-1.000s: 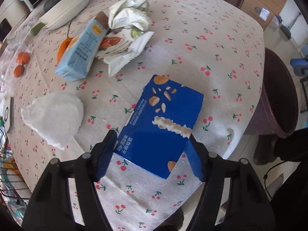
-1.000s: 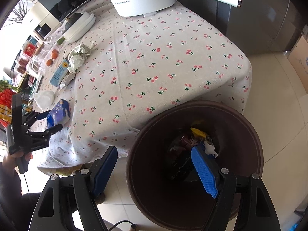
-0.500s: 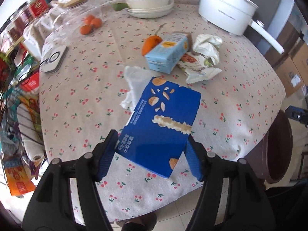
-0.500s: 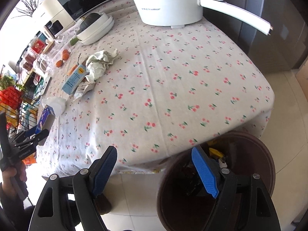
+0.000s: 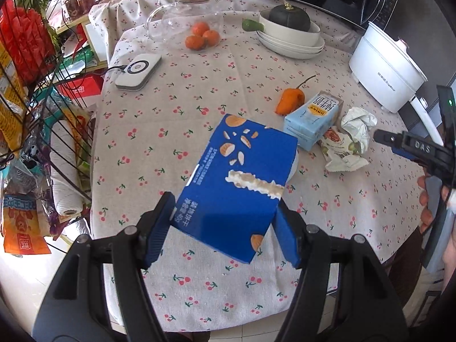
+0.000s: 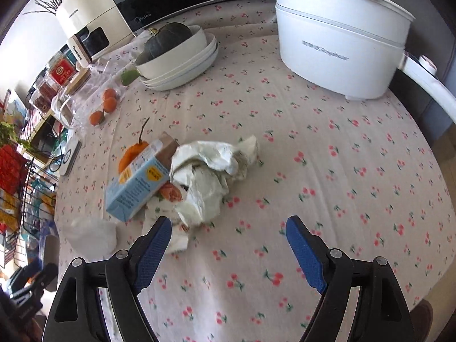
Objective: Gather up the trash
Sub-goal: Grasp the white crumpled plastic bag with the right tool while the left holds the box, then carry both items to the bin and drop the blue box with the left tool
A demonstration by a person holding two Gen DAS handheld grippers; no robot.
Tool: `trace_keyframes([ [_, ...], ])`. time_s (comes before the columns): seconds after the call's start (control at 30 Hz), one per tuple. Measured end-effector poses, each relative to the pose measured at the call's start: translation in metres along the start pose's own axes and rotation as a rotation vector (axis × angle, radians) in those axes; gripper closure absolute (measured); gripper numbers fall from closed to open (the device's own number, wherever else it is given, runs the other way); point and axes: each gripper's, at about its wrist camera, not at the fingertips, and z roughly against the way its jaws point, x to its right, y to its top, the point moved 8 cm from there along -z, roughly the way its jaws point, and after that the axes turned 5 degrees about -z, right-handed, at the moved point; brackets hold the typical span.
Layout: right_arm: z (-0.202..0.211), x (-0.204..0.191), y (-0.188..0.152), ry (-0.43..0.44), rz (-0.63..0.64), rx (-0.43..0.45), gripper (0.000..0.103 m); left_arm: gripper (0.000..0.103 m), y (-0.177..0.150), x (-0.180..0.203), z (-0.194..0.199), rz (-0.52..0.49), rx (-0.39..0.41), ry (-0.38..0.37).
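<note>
My left gripper (image 5: 225,228) is shut on a blue biscuit box (image 5: 236,182) and holds it above the cherry-print table (image 5: 176,108). A light blue carton (image 5: 313,116), a nut snack wrapper (image 5: 342,154) and crumpled white paper (image 5: 359,122) lie beyond it. My right gripper (image 6: 228,245) is open and empty over the table, just short of the crumpled paper (image 6: 211,171), the light blue carton (image 6: 136,188) and a white tissue (image 6: 91,233). The right gripper also shows at the right edge of the left wrist view (image 5: 410,148).
An orange pepper (image 5: 290,99), tangerines (image 5: 202,37), a glass jug (image 5: 182,17), stacked white dishes with a dark squash (image 5: 290,34), a white electric pot (image 6: 336,34) and a white scale (image 5: 136,71) stand on the table. A wire rack of goods (image 5: 34,99) stands at the left.
The left gripper has lifted the blue box off the table and swung its view back left. The right gripper has moved from above the brown bin to over the table, toward the crumpled paper.
</note>
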Motion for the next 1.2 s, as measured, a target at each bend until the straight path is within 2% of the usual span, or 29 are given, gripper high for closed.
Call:
trace_keyframes([
  [0.17, -0.029, -0.021, 0.028, -0.019, 0.047, 0.019, 0.019, 0.035, 0.006, 0.002, 0.0, -0.037, 0.015, 0.005],
  [0.33, -0.054, -0.026, 0.031, -0.059, 0.083, 0.017, 0.022, 0.035, 0.008, 0.0, -0.002, -0.02, 0.009, -0.006],
  [0.4, -0.058, -0.024, 0.029, -0.065, 0.08, 0.016, 0.038, 0.035, 0.008, -0.001, -0.002, -0.016, 0.009, -0.007],
  [0.5, -0.059, -0.019, 0.025, -0.057, 0.073, 0.0, 0.056, 0.035, 0.008, 0.0, 0.0, -0.01, 0.014, -0.009],
  [0.6, -0.046, -0.015, 0.022, -0.046, 0.073, -0.001, 0.061, 0.035, 0.008, 0.002, 0.004, -0.008, 0.023, -0.012],
  [0.83, 0.011, -0.008, 0.015, -0.029, 0.097, 0.058, 0.062, 0.035, 0.006, 0.012, 0.017, -0.005, 0.051, -0.029],
  [1.2, 0.102, 0.053, -0.051, -0.053, 0.073, 0.056, 0.062, 0.035, -0.007, 0.042, 0.033, -0.037, 0.061, -0.073],
])
